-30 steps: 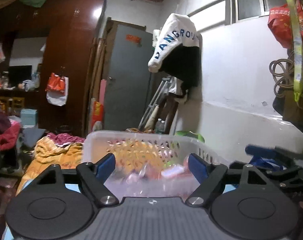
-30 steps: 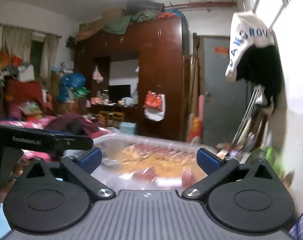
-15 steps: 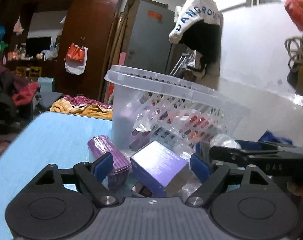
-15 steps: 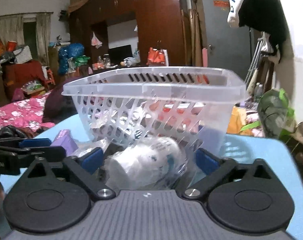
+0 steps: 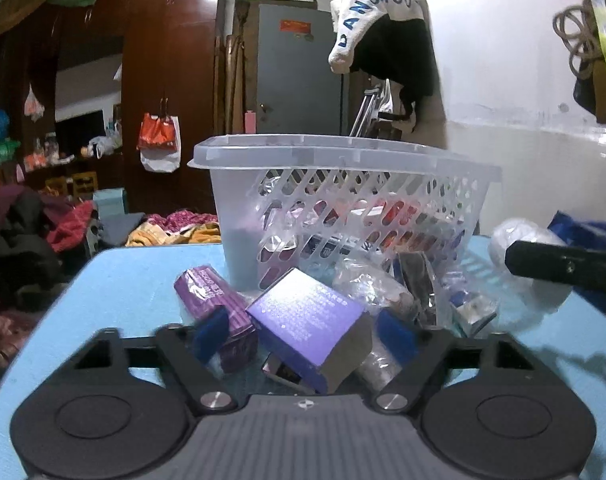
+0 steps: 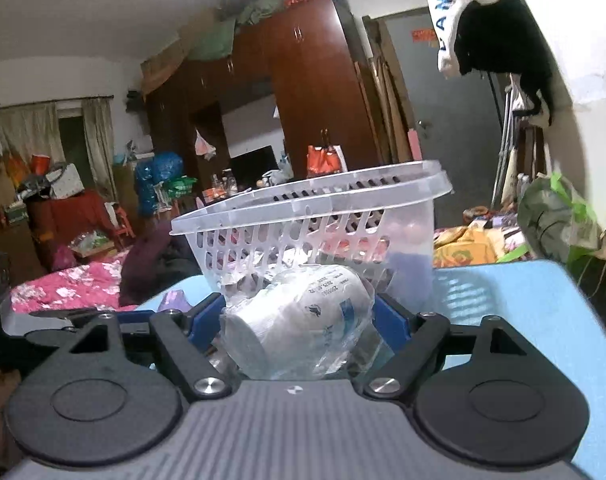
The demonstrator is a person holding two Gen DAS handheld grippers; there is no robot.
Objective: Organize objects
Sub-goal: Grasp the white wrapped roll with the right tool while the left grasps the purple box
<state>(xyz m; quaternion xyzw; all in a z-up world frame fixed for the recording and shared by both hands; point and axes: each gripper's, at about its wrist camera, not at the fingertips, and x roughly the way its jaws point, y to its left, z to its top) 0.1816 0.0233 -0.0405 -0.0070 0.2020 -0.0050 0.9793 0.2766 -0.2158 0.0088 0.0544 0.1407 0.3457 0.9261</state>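
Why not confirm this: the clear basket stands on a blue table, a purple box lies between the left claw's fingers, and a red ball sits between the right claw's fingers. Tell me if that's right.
One detail is wrong. The right wrist view shows no red ball between the right claw fingers, but a white bottle in clear plastic wrap, with the jaws closing. The clear basket does stand on the blue table, and the purple box lies between the left claw fingers.

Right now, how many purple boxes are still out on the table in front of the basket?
2. A tilted purple box sits between the left hand-held gripper's closing jaws; a darker purple box lies just left of it. Clutter may hide others.
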